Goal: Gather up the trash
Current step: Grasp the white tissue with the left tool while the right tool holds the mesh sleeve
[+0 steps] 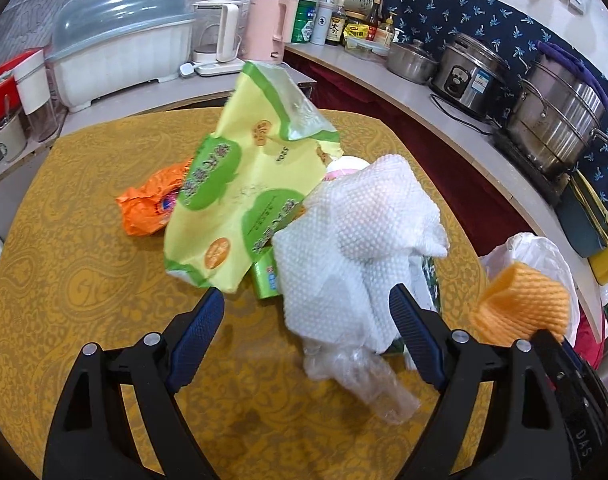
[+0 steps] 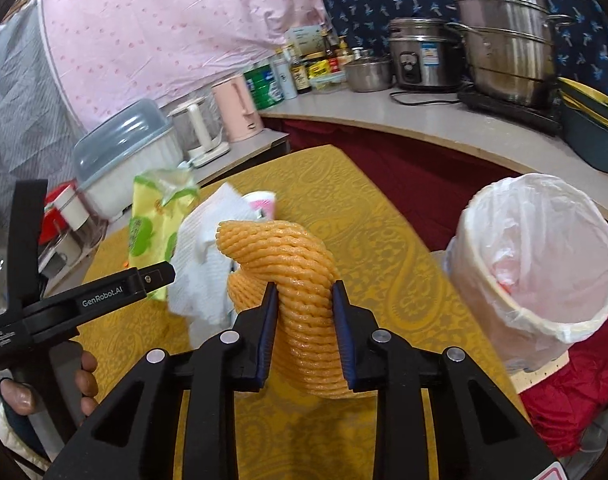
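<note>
My right gripper (image 2: pixel 304 292) is shut on an orange foam fruit net (image 2: pixel 288 264) and holds it above the yellow table (image 2: pixel 384 248); the net also shows in the left wrist view (image 1: pixel 520 304). A bin lined with a white bag (image 2: pixel 540 264) stands to the right of the table. My left gripper (image 1: pixel 308 300) is open, just in front of a crumpled white paper towel (image 1: pixel 360 240). Beside the towel lie a yellow-green snack bag (image 1: pixel 248 184), an orange wrapper (image 1: pixel 152 208) and clear plastic film (image 1: pixel 360 372).
A counter (image 1: pixel 384 80) curves behind the table with pots, a rice cooker (image 1: pixel 468 76), kettles and bottles. A covered dish rack (image 1: pixel 120 48) stands at the back left. A red cloth (image 2: pixel 576 392) lies under the bin.
</note>
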{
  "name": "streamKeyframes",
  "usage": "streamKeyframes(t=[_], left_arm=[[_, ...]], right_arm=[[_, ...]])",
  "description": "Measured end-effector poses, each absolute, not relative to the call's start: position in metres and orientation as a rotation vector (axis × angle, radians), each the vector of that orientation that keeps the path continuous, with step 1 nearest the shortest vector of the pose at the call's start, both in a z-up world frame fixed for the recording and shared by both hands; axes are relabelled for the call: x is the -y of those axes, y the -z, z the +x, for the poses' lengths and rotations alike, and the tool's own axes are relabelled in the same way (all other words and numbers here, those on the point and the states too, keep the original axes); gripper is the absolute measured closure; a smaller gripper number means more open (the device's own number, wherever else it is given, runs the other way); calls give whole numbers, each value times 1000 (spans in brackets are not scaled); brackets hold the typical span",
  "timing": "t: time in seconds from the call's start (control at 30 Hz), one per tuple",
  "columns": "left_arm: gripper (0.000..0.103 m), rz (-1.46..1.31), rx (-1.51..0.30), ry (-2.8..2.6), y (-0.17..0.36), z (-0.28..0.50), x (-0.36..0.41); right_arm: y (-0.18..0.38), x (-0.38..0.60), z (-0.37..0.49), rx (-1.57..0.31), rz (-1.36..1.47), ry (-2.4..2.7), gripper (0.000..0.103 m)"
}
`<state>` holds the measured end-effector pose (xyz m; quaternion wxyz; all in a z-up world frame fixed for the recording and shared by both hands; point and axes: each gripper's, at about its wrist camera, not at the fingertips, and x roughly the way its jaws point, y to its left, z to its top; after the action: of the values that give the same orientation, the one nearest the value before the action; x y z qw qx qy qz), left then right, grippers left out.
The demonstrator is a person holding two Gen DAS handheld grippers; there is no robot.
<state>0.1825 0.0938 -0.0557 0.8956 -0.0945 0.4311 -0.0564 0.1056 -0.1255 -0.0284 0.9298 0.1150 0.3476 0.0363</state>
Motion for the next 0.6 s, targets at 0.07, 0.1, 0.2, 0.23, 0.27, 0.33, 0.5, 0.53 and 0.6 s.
streamKeyframes(t=[0.07, 0.1, 0.2, 0.23, 0.27, 0.33, 0.5, 0.53, 0.6], left_arm=[[31, -203, -890, 124, 56, 190, -91], [35, -201, -890, 125, 57, 194, -90], [48, -190, -890, 125, 60, 202, -87], [52, -186, -893, 127, 62, 204, -86], [60, -184, -899, 132, 64, 206, -86], [74, -184, -923, 153, 70, 210, -84], [101, -200, -915, 180, 66, 204, -86], [101, -208, -904, 182, 61, 201, -88], [101, -230, -890, 192, 50, 194, -92]], right_arm=[[28, 135, 108, -708, 251, -56, 77], [29, 138, 109, -707, 256, -51, 77], [31, 147, 111, -708, 270, -40, 77], [32, 147, 111, -708, 272, -38, 77], [34, 149, 111, -708, 277, -37, 77], [36, 151, 112, -711, 286, -35, 77], [37, 155, 111, -708, 298, -31, 77], [36, 156, 109, -705, 300, -30, 77], [35, 158, 107, -699, 305, -29, 77]])
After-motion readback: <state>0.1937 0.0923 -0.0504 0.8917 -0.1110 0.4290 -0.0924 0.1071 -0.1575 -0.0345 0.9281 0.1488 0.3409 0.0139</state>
